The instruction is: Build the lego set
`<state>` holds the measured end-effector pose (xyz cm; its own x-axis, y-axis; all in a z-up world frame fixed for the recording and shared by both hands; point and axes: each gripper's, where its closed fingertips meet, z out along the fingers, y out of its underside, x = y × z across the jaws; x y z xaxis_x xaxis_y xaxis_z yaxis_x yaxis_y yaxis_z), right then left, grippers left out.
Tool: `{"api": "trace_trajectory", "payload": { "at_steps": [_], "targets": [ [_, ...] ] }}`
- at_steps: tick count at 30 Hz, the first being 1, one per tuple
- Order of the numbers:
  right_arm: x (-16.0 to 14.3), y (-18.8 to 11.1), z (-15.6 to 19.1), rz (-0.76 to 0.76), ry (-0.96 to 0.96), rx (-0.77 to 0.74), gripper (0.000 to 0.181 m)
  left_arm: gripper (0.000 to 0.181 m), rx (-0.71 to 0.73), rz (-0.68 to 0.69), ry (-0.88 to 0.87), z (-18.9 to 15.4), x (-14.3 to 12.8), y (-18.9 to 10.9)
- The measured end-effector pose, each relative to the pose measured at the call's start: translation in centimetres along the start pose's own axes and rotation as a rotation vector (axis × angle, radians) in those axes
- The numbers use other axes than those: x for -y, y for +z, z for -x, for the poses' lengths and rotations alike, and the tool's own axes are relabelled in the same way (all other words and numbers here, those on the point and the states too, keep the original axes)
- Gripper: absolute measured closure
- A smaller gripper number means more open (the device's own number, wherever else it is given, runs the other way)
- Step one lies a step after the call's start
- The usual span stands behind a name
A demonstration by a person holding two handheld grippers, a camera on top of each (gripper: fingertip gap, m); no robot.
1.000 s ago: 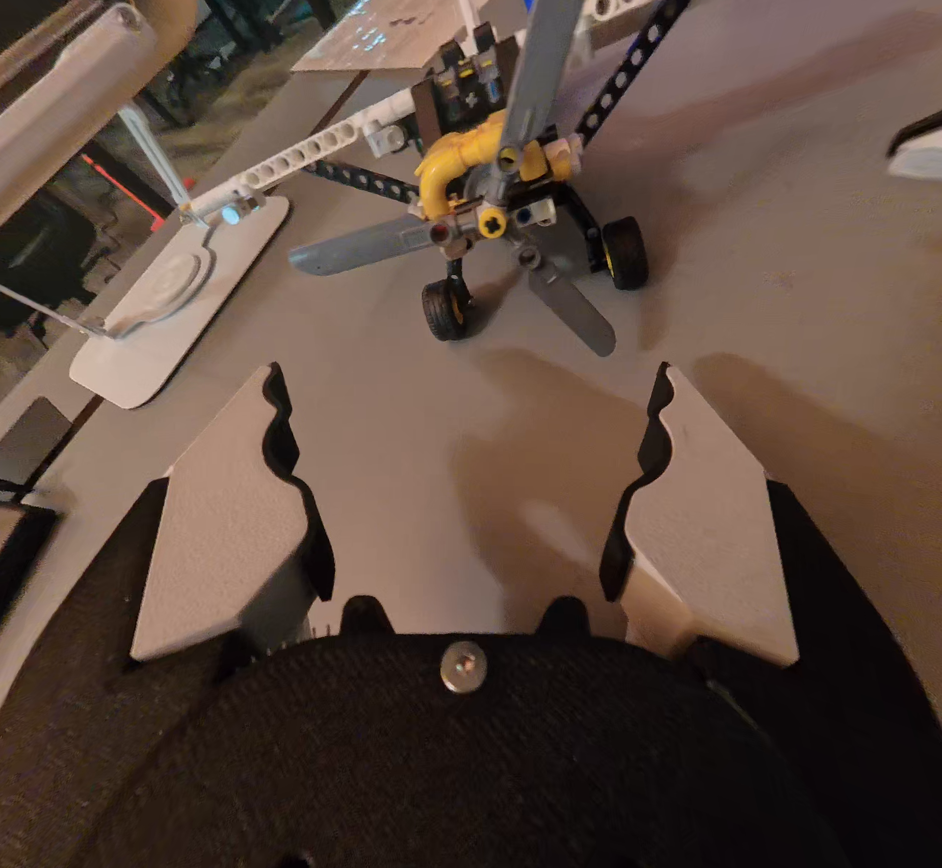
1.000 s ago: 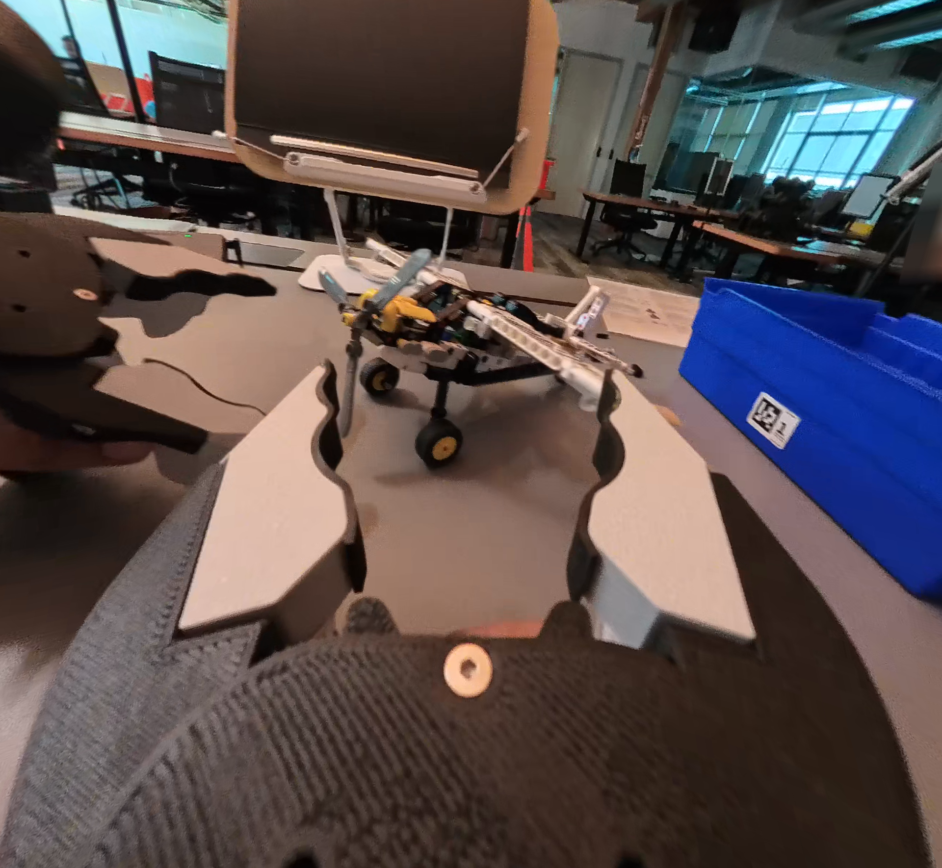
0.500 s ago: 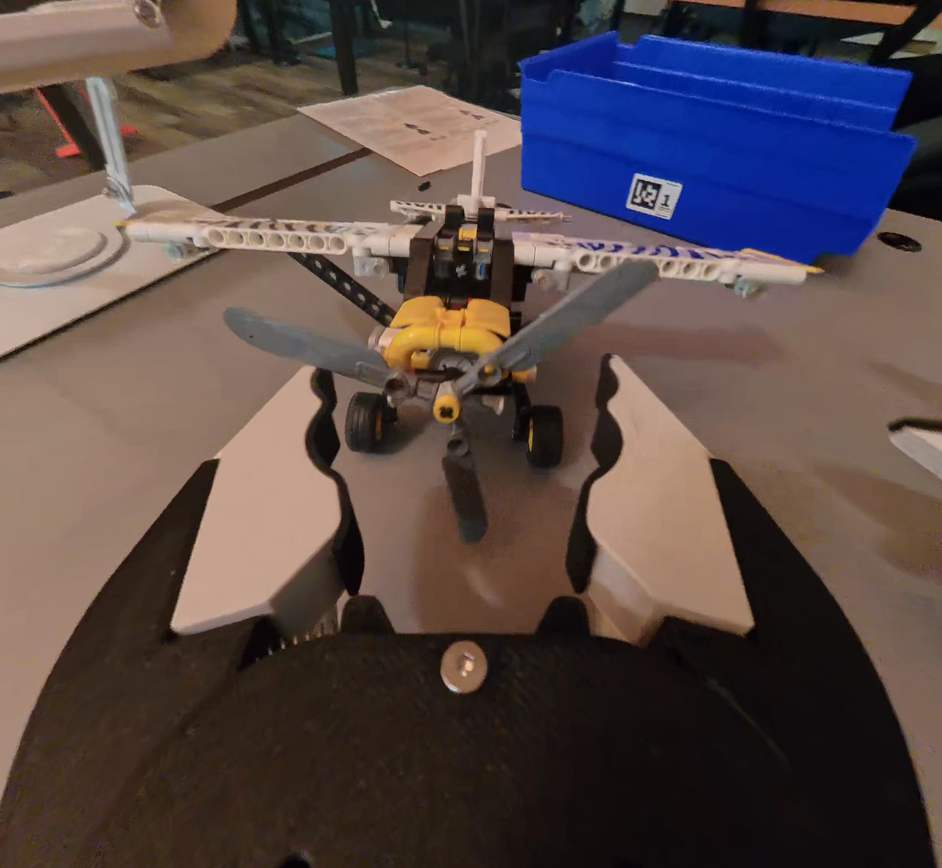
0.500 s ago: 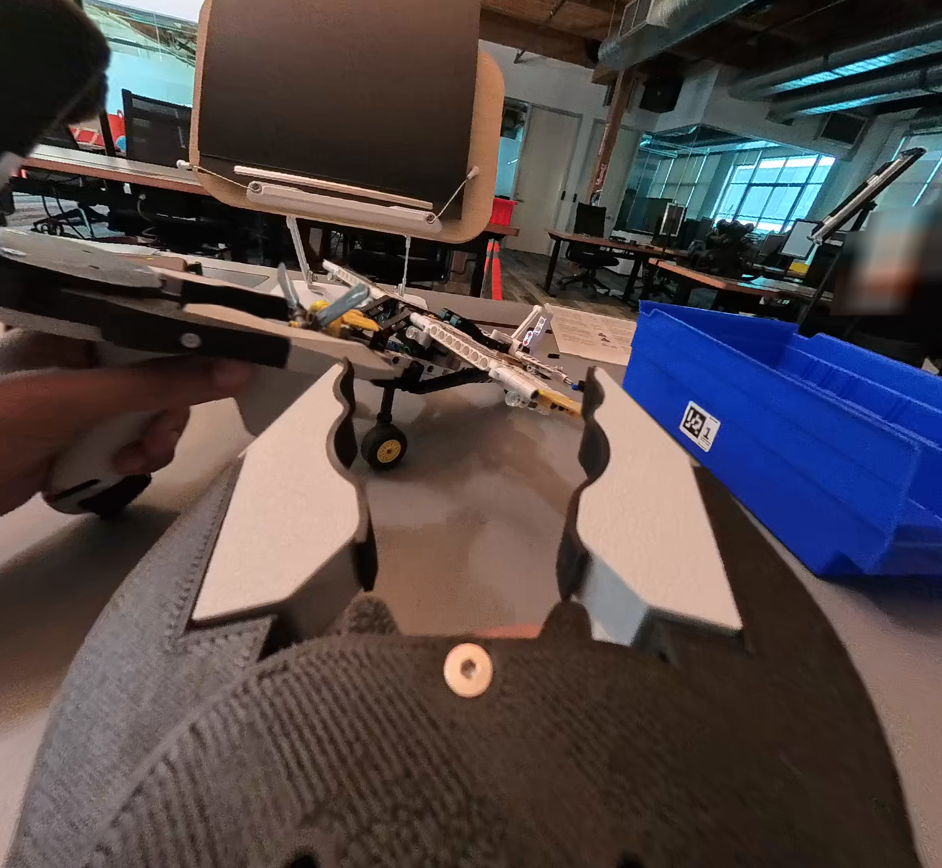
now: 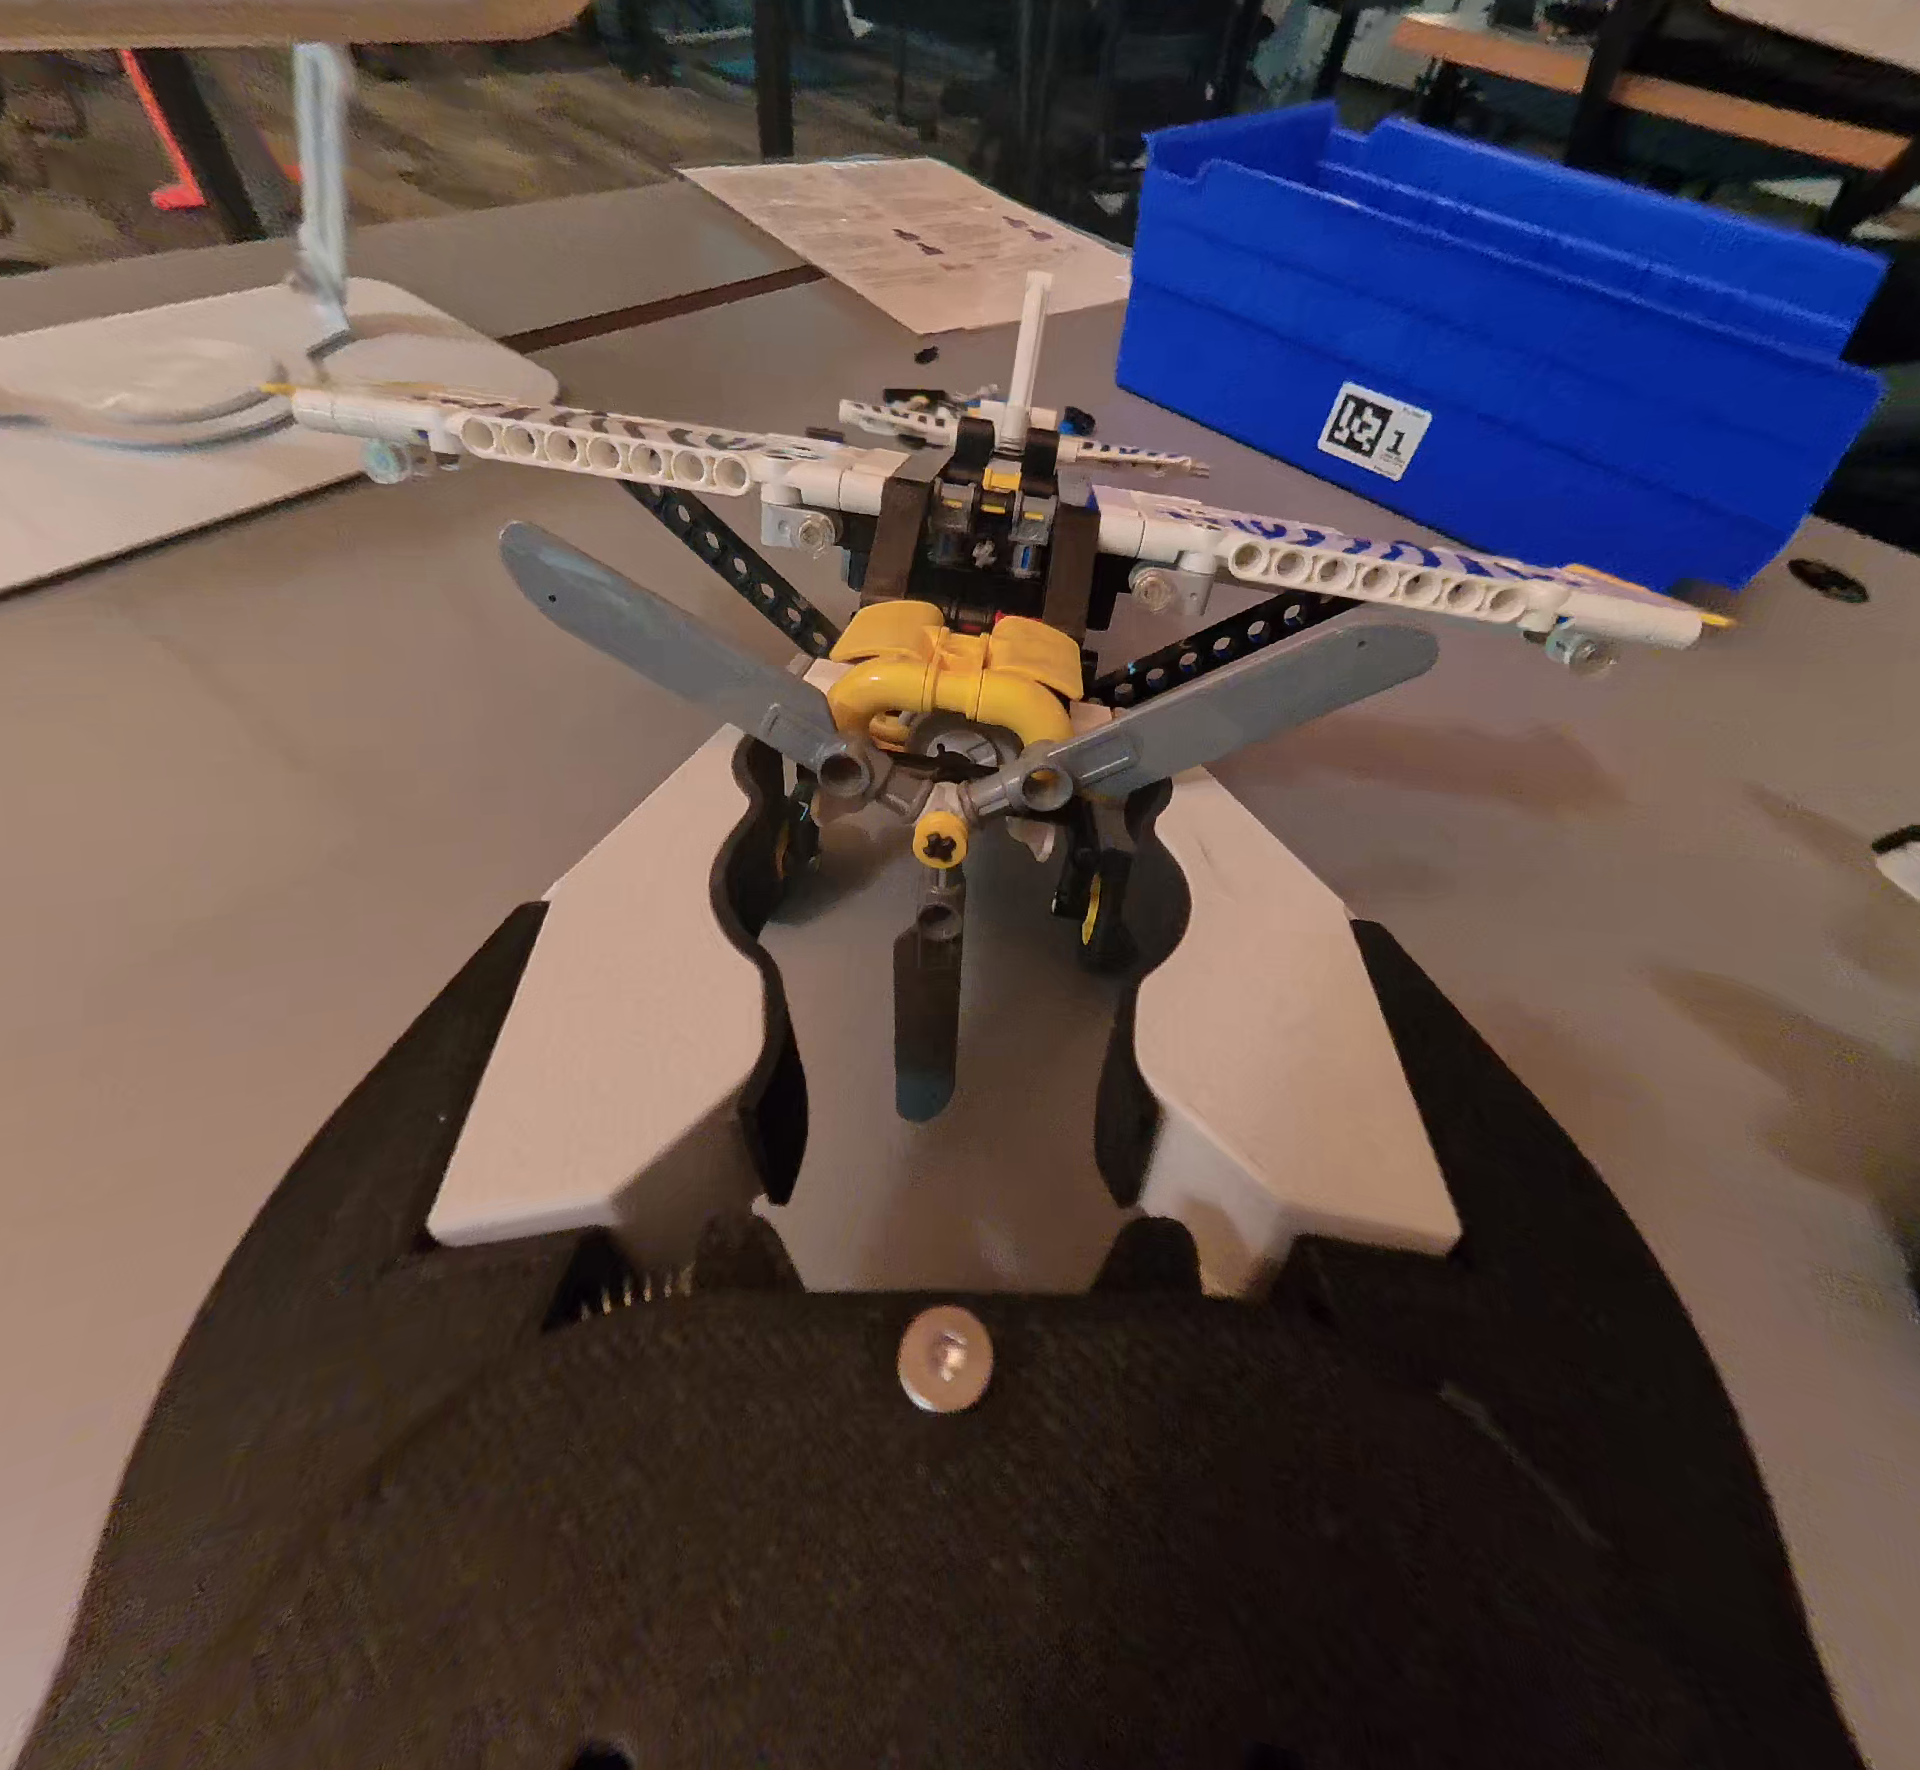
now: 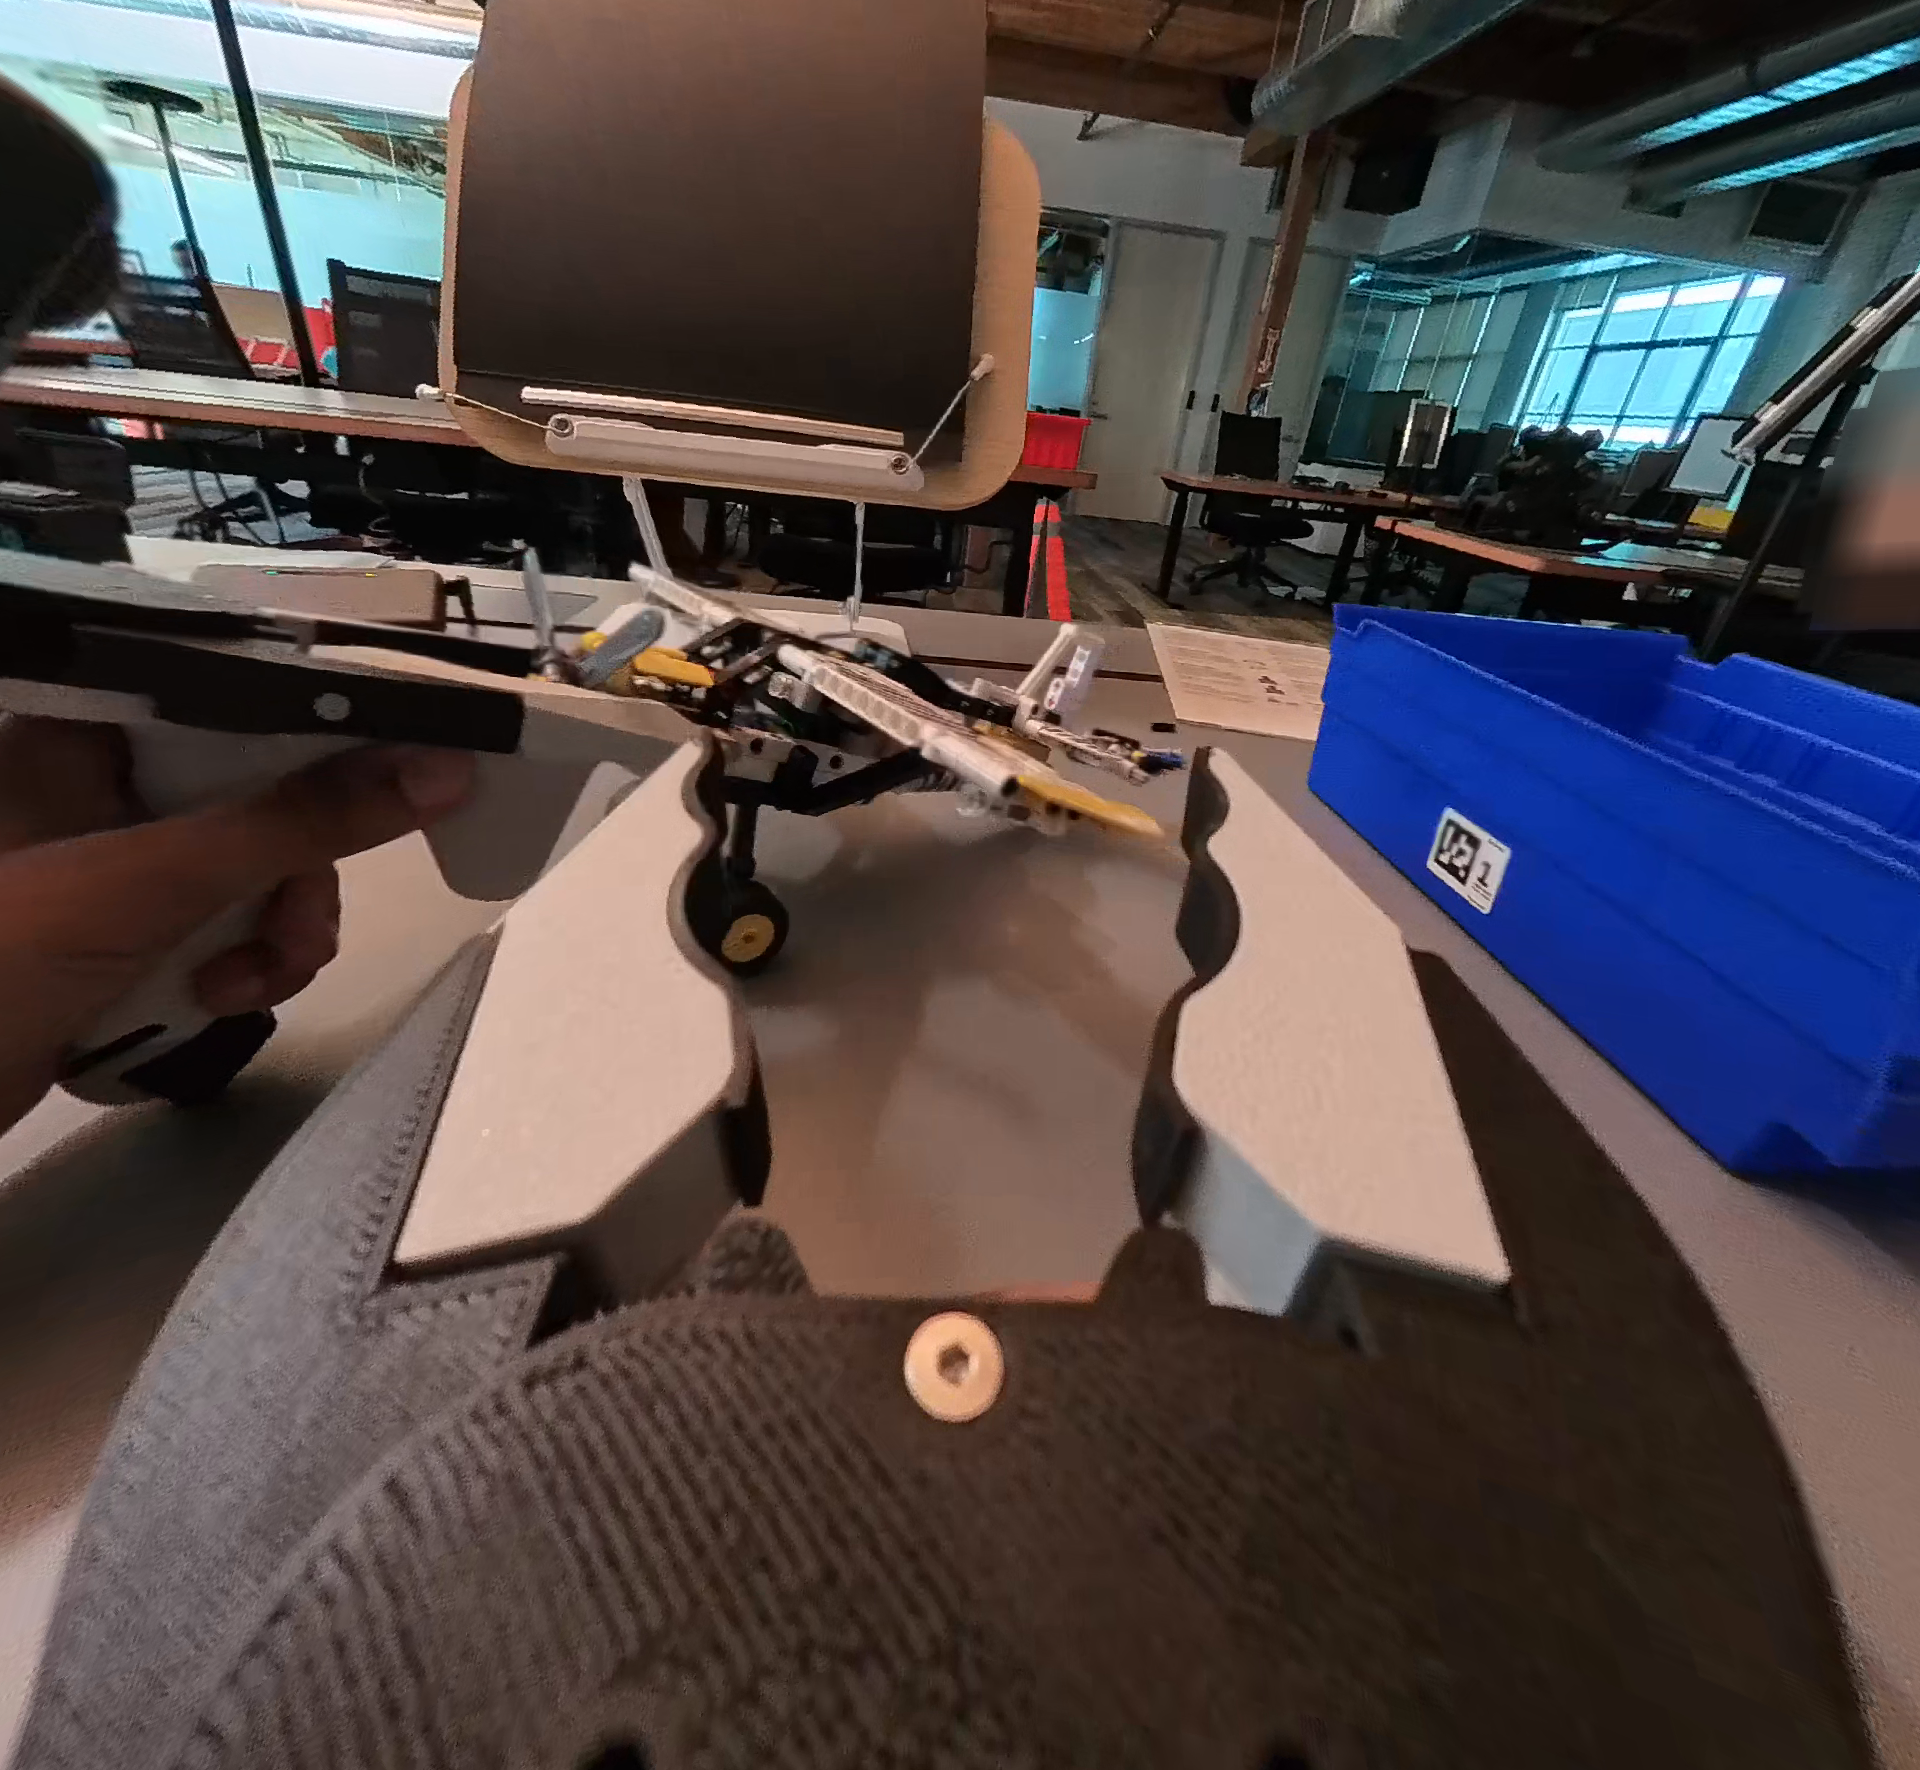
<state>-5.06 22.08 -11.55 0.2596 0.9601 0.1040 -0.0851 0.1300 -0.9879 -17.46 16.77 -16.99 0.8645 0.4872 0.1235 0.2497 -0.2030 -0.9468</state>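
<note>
A lego plane with white wings, a yellow engine and a grey three-blade propeller stands on its wheels on the grey table. My left gripper is open and faces the plane's nose. Its fingers lie to either side of the propeller hub and front wheels, and I cannot see them touching. In the right wrist view the plane is seen from the side. My right gripper is open and empty, just short of the plane's wheel. A hand holds the left gripper there.
A blue bin stands at the right behind the wing and also shows in the right wrist view. An instruction sheet lies behind the plane. A tablet stand with a white base stands at the far left.
My left gripper has levelled out and moved forward to the plane's nose, and its jaws have narrowed somewhat. My right gripper has moved slightly closer to the plane's side.
</note>
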Motion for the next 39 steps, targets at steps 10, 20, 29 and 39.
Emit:
{"api": "trace_trajectory", "payload": {
  "at_steps": [10,20,29,39],
  "targets": [
    [0.3,-1.5,-0.7,-0.012,0.074,0.032,0.094,0.12,0.26,-0.055,0.014,0.0,-1.2,-5.8],
    [-3.1,-2.3,-0.6,0.157,0.187,0.141,0.081,0.138,0.146,-0.066,-0.005,-5.1,-2.1,-7.3],
    [-4.8,-2.2,1.7,0.247,0.02,0.198,0.096,0.118,0.106,-0.051,-0.094,-3.9,-2.3,-7.0],
    [-5.8,-2.0,2.9,0.301,-0.144,0.192,0.13,0.118,-0.016,-0.058,-0.286,-2.8,-2.5,-7.0]
  ]
}}
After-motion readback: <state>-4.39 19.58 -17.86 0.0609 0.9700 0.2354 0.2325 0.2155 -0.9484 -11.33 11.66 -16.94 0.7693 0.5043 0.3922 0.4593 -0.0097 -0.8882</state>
